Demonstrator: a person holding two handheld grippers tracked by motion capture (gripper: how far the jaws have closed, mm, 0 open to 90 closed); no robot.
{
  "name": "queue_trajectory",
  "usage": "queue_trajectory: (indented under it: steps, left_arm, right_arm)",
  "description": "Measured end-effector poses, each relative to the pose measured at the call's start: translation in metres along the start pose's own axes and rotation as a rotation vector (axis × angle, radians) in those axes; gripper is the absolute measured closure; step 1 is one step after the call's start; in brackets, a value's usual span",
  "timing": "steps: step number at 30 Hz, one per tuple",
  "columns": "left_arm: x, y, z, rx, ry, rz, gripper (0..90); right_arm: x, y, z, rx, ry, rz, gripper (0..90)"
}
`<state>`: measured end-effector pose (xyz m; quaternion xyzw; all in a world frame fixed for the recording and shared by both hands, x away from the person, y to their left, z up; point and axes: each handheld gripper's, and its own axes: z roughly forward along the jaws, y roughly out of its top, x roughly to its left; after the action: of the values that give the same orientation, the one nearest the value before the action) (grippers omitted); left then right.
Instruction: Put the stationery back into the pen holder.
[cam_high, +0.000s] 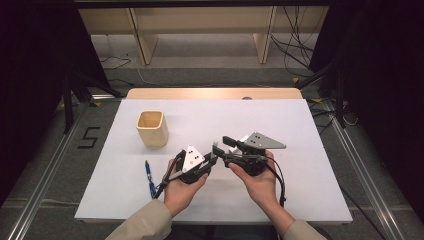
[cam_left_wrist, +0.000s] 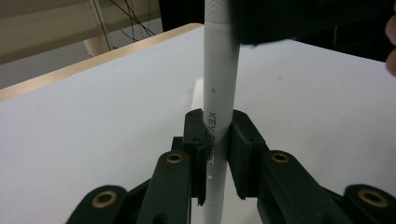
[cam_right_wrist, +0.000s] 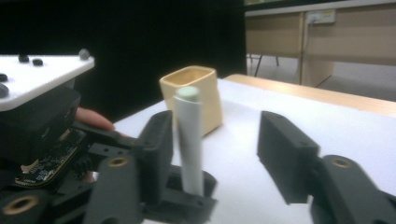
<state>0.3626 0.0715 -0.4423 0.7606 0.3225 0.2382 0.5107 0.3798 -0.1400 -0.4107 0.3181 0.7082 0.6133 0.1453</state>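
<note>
A white pen stands upright between the black jaws of my left gripper, whose pads press on its lower barrel with printed letters. In the right gripper view the same white pen rises between the jaws of my right gripper; it sits close to the left jaw, and the right jaw stands well apart from it. In the high view the left gripper and right gripper meet tip to tip over the middle of the white table, each held in a hand.
A tan square cup stands upright at the table's left, also behind the pen as the cup in the right gripper view. A blue pen lies on the table left of my left hand. Wooden furniture legs stand beyond the far edge.
</note>
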Motion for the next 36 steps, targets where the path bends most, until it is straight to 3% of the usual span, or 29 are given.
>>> queue_trajectory:
  steps: [5, 8, 17, 26, 36]
  left_arm:
    - [0.01, -0.001, -0.002, -0.001, 0.019, -0.015, 78.3]
    - [0.021, 0.0, -0.006, -0.014, 0.04, -0.029, 78.3]
    - [0.04, 0.01, -0.016, -0.053, 0.084, -0.047, 78.3]
    - [0.07, 0.022, -0.032, -0.102, 0.143, -0.08, 78.4]
    - [0.103, 0.031, -0.043, -0.117, 0.21, -0.086, 78.3]
  right_arm:
    - [-0.008, -0.001, -0.005, -0.002, -0.038, 0.008, 36.1]
    - [-0.013, -0.006, -0.007, 0.053, -0.104, -0.023, 31.6]
    - [-0.021, -0.02, -0.01, 0.122, -0.118, -0.026, 28.5]
    - [-0.027, -0.031, -0.018, 0.159, -0.129, -0.013, 26.1]
    - [-0.031, -0.04, -0.023, 0.201, -0.139, -0.019, 23.7]
